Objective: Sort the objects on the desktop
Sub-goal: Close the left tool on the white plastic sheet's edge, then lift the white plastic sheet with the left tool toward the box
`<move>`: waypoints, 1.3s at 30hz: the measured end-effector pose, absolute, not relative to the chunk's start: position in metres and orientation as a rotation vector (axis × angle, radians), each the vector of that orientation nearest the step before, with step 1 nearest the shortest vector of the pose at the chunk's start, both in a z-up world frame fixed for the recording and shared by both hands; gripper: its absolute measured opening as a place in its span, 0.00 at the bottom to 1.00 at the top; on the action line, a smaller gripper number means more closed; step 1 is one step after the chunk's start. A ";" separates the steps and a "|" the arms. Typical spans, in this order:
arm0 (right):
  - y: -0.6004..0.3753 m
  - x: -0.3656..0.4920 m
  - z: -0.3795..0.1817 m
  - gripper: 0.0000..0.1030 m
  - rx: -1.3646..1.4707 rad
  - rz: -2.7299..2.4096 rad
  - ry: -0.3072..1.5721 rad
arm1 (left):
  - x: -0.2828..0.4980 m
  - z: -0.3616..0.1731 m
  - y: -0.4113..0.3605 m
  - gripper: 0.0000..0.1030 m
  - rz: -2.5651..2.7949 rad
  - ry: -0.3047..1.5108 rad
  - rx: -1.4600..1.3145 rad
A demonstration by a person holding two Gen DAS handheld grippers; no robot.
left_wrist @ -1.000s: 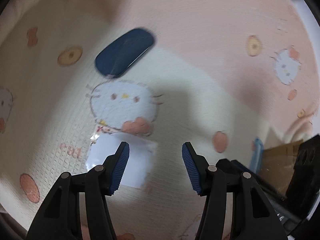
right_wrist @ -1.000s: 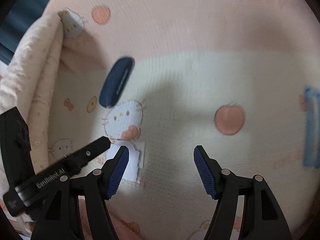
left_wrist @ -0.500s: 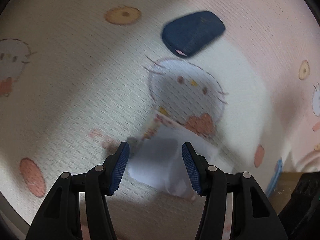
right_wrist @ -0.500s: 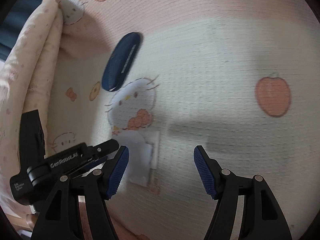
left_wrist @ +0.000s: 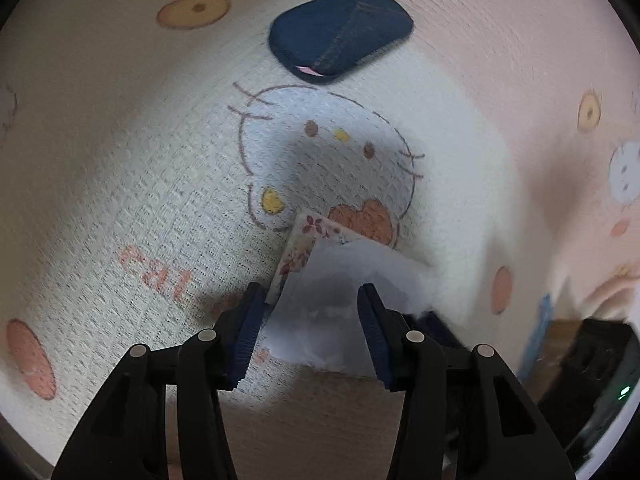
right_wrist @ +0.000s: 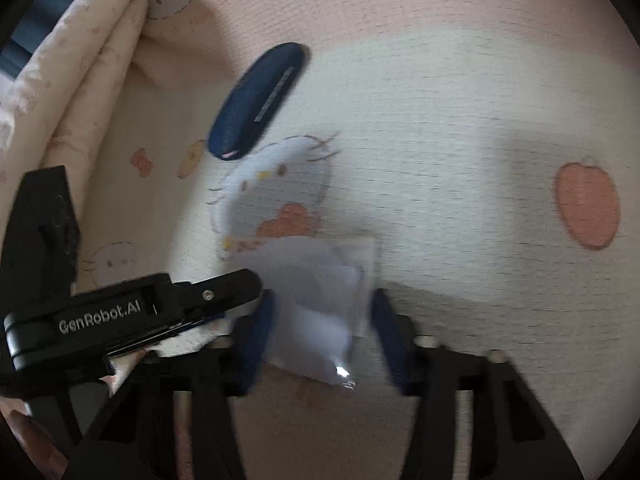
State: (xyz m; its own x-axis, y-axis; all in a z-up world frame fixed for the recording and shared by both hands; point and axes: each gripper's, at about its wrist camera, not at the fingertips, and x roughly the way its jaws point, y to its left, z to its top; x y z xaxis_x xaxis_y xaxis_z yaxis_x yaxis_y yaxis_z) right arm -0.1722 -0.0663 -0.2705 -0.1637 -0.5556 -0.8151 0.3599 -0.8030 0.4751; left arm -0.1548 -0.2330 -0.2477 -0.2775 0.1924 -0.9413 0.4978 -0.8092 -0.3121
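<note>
A white packet (left_wrist: 340,296) with a floral card under it (left_wrist: 304,240) lies on the Hello Kitty cloth (left_wrist: 120,160). My left gripper (left_wrist: 310,330) is open, its fingers on either side of the packet's near end. My right gripper (right_wrist: 324,338) is open too, straddling the same packet (right_wrist: 320,304) from another side; whether either touches it I cannot tell. A dark blue case (left_wrist: 340,36) lies farther off on the cloth; it also shows in the right wrist view (right_wrist: 260,100).
The left gripper's body (right_wrist: 120,320) shows at the lower left of the right wrist view. The cloth bunches into a raised fold (right_wrist: 80,80) at the left. A blue object (left_wrist: 536,340) and dark items (left_wrist: 592,364) sit at the left view's lower right.
Both grippers have moved in over the white packet, which now sits between each pair of fingers. The right gripper's fingers stand closer together than before. The dark blue case stays in place.
</note>
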 end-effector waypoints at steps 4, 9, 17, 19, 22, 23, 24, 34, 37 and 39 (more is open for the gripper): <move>-0.037 -0.180 -0.271 0.26 1.559 -1.990 -0.252 | -0.163 -0.247 -0.213 0.46 -2.266 0.840 1.771; 0.011 -0.178 -0.259 0.26 1.582 -2.020 -0.245 | -0.180 -0.247 -0.177 0.45 -2.417 0.749 1.809; 0.095 -0.160 -0.251 0.26 1.641 -2.175 -0.337 | -0.180 -0.251 -0.114 0.45 -2.623 0.824 1.923; 0.113 -0.157 -0.255 0.26 1.687 -2.175 -0.394 | -0.182 -0.253 -0.104 0.45 -2.645 0.801 1.924; 0.122 -0.152 -0.263 0.26 1.752 -2.092 -0.460 | -0.184 -0.248 -0.097 0.45 -2.655 0.754 1.912; 0.122 -0.150 -0.264 0.26 1.762 -2.079 -0.452 | -0.184 -0.250 -0.091 0.46 -2.646 0.763 1.910; 0.122 -0.148 -0.263 0.26 1.770 -2.072 -0.431 | -0.180 -0.252 -0.093 0.46 -2.633 0.783 1.912; 0.136 -0.162 -0.222 0.21 1.487 -2.322 -0.339 | -0.154 -0.266 -0.110 0.07 -2.456 0.912 1.838; 0.123 -0.174 -0.234 0.11 1.497 -2.322 -0.296 | -0.144 -0.265 -0.102 0.06 -2.449 0.895 1.839; 0.123 -0.178 -0.245 0.11 1.538 -2.314 -0.285 | -0.139 -0.265 -0.096 0.06 -2.440 0.920 1.885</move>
